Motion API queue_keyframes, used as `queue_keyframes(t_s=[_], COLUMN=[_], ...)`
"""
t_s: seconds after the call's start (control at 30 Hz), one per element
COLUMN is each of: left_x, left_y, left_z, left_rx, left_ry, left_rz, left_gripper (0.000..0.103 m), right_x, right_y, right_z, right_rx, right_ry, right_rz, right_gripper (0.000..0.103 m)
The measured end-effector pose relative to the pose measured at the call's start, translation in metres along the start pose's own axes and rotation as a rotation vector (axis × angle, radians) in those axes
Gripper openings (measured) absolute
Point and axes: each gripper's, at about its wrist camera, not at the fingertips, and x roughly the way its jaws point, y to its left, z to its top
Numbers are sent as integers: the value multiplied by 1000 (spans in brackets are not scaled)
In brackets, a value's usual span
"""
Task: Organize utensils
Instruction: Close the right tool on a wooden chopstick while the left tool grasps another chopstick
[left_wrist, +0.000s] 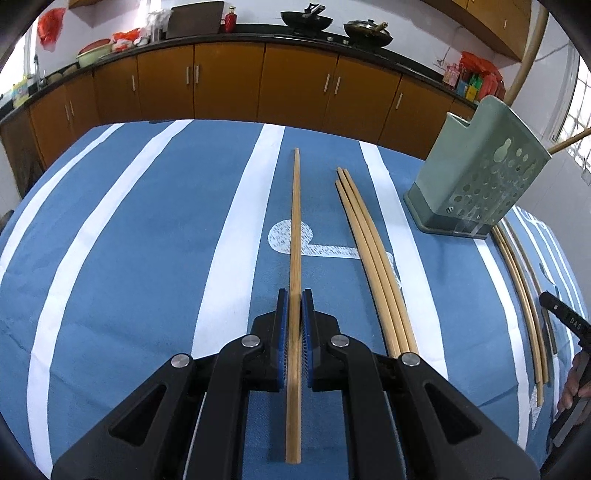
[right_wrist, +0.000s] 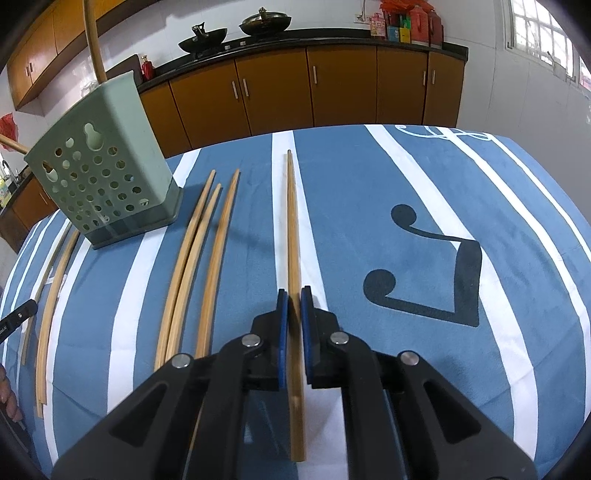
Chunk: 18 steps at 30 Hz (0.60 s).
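1. left gripper (left_wrist: 294, 295): nearly closed, blue pads flanking a single chopstick (left_wrist: 295, 229); slim gaps visible at each side, so a firm pinch cannot be told for sure.
2. running from 6 o'clock under the gripper toward 12 o'clock, lying along the blue-and-white striped cloth (left_wrist: 147, 240) on the desk.
3. toward 1 o'clock, three chopsticks (left_wrist: 369, 251) side by side, touching each other, apart from the single one.
4. at 2 o'clock, a green perforated utensil holder (left_wrist: 476, 173) standing upright on a darker base.
5. at 3 to 4 o'clock, more chopsticks (left_wrist: 524, 295) near the desk edge, just beside the other black gripper body.
6. right gripper (right_wrist: 294, 295): likewise narrowed around a long chopstick pair (right_wrist: 293, 240), gaps too fine to judge contact.
7. stretched from 6 to 12 o'clock over a white stripe.
8. at 10 to 11 o'clock, a loose trio of chopsticks (right_wrist: 207, 258); beyond it the green holder (right_wrist: 103, 173) at 10 o'clock.
9. at 9 o'clock, further sticks (right_wrist: 55, 288) along the cloth's edge.
10. at 12 o'clock, brown cabinets (right_wrist: 277, 88) with woks on the counter.
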Motion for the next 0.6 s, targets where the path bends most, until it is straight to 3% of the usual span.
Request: queue_keyframes(t_s=[0.6], left_x=[-1], left_y=[-4], left_z=[-1], left_rx=[14], left_ry=[0], left_rz=[13], left_gripper=[8], right_x=[-1], right_y=[-2], right_z=[-1], right_rx=[-6], right_ry=[-1], right_rz=[-1], right_gripper=[8])
